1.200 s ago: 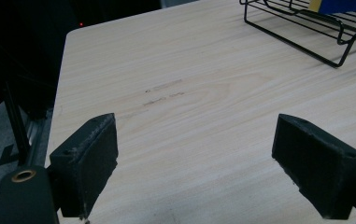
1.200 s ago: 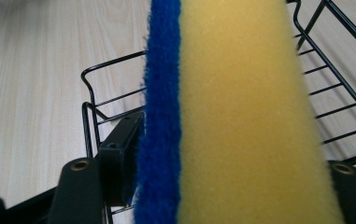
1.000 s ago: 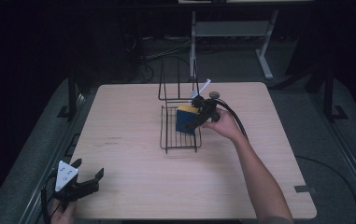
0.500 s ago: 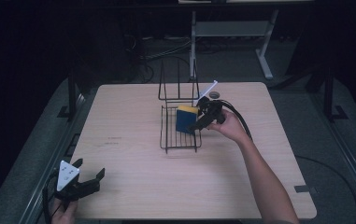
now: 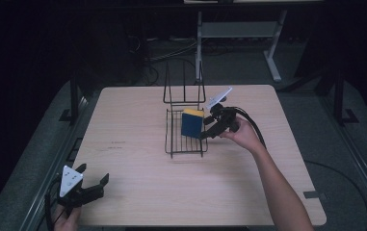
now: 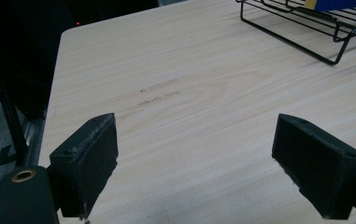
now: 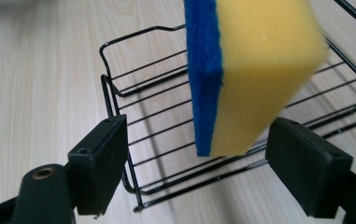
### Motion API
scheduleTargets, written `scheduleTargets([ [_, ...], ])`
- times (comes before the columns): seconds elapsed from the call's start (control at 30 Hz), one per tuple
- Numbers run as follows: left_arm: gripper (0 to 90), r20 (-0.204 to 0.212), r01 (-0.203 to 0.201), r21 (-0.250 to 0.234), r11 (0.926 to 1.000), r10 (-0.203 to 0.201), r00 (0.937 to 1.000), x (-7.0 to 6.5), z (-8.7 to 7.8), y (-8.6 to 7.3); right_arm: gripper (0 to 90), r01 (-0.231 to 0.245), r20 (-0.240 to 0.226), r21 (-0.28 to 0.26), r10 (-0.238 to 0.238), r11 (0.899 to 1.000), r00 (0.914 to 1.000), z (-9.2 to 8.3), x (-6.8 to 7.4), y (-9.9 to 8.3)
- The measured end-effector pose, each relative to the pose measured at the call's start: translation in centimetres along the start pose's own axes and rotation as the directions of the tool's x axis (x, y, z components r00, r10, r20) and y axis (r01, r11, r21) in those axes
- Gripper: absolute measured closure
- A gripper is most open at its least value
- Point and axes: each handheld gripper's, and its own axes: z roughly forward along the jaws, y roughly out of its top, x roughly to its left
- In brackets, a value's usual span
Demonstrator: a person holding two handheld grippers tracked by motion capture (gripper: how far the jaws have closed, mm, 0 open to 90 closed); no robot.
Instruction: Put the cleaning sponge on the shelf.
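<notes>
one table (image 5: pixel 137 159). one black wire rack (image 5: pixel 186 139) on it. one sponge (image 5: pixel 192 123), yellow with a blue face, in the rack. two grippers: the left (image 5: pixel 94 185) near the table's near left corner, the right (image 5: pixel 209 126) beside the rack. each has two black jaws, spread apart. two hands, one on each gripper. one white frame (image 5: pixel 239 33) stands on the floor beyond the table.
</notes>
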Motion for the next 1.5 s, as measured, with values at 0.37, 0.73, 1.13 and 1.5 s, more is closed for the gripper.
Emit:
scheduleTargets([
  [0.37, 13.9, -0.001, -0.003, -0.002, 1.0000, 0.003, 1.0000, -0.1, 0.0, 0.0, 20.9, -0.016, 0.017, -0.010, 0.016, 1.000, 0.9997, -1.2, 0.3, -1.2],
  [0.73, 13.9, 0.002, -0.004, 0.000, 1.0000, 0.004, 1.0000, -0.1, 0.0, 0.1, 20.8, -0.014, 0.011, 0.008, 0.014, 1.000, 0.9998, -1.6, 0.8, -2.2],
  [1.13, 13.9, 0.002, -0.004, -0.001, 1.0000, 0.004, 1.0000, -0.1, 0.0, 0.0, 21.5, -0.018, 0.023, 0.005, 0.018, 1.000, 0.9996, -2.0, 1.7, -3.3],
  [1.5, 13.9, 0.000, -0.003, 0.000, 1.0000, 0.003, 1.0000, 0.0, 0.0, 0.0, 21.5, -0.007, 0.036, 0.027, 0.006, 1.000, 0.9993, -2.6, 2.7, -3.7],
])
